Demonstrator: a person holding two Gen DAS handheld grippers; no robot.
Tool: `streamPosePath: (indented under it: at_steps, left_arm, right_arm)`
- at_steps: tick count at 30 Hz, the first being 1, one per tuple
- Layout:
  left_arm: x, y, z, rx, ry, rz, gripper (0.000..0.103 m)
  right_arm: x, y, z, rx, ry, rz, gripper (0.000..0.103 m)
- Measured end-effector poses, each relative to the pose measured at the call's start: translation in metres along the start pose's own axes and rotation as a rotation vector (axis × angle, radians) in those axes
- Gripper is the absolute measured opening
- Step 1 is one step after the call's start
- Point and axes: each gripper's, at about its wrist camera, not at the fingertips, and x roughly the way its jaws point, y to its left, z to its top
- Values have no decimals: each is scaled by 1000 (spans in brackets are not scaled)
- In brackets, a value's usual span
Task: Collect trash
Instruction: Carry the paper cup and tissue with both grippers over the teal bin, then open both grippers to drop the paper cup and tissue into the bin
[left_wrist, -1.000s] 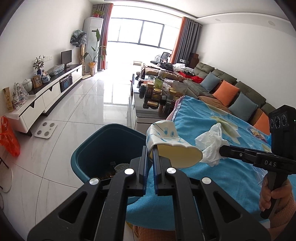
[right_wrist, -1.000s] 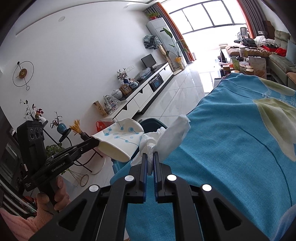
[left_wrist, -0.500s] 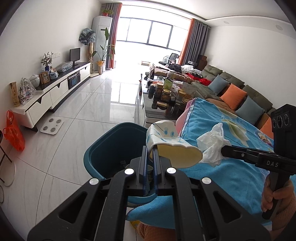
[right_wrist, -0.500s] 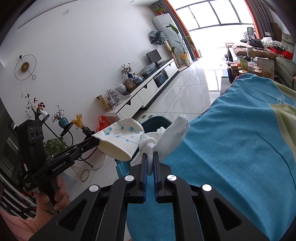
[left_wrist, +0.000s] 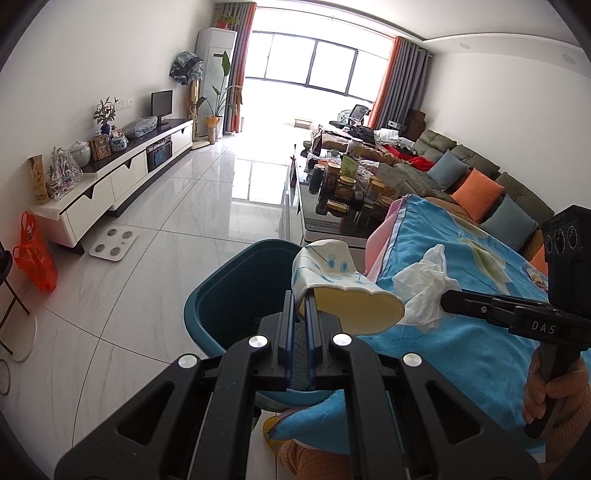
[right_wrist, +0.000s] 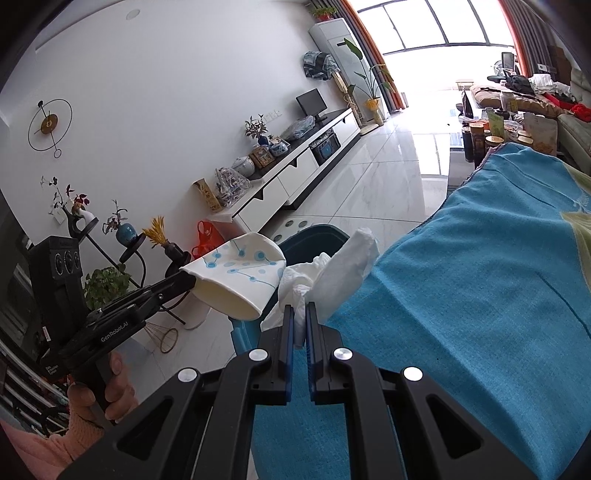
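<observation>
The landmark is the teal trash bin (left_wrist: 236, 295), standing on the pale tiled floor (left_wrist: 155, 258) against the near edge of a blue blanket (left_wrist: 461, 332). Well to the bin's left in the left wrist view, an orange plastic bag (left_wrist: 35, 258) sits by the end of a white TV cabinet (left_wrist: 110, 184), and a white bathroom scale (left_wrist: 112, 248) lies on the tiles between cabinet and bin. Above the bin's right rim, the left gripper (left_wrist: 300, 306) has its jaws pinched together on the rim of a crushed paper cup (left_wrist: 332, 280) with blue dots, the cup's mouth tilted toward the camera. Just right of the cup, over the blanket's edge beside the bin, the right gripper (right_wrist: 300, 314) is clamped tight on a crumpled white tissue (right_wrist: 332, 266); cup and tissue sit almost against each other. Beyond the bin, a low table (left_wrist: 332, 221) carries dark jars. Farther right of the bin, a grey sofa (left_wrist: 480, 173) holds orange and blue cushions.
</observation>
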Motion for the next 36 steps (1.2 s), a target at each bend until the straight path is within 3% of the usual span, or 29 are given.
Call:
streamPosePath:
  at_steps: [36]
  left_arm:
    - [64, 10, -13, -72, 92, 106, 6]
  right_arm:
    - [70, 15, 20, -31, 131, -18, 7]
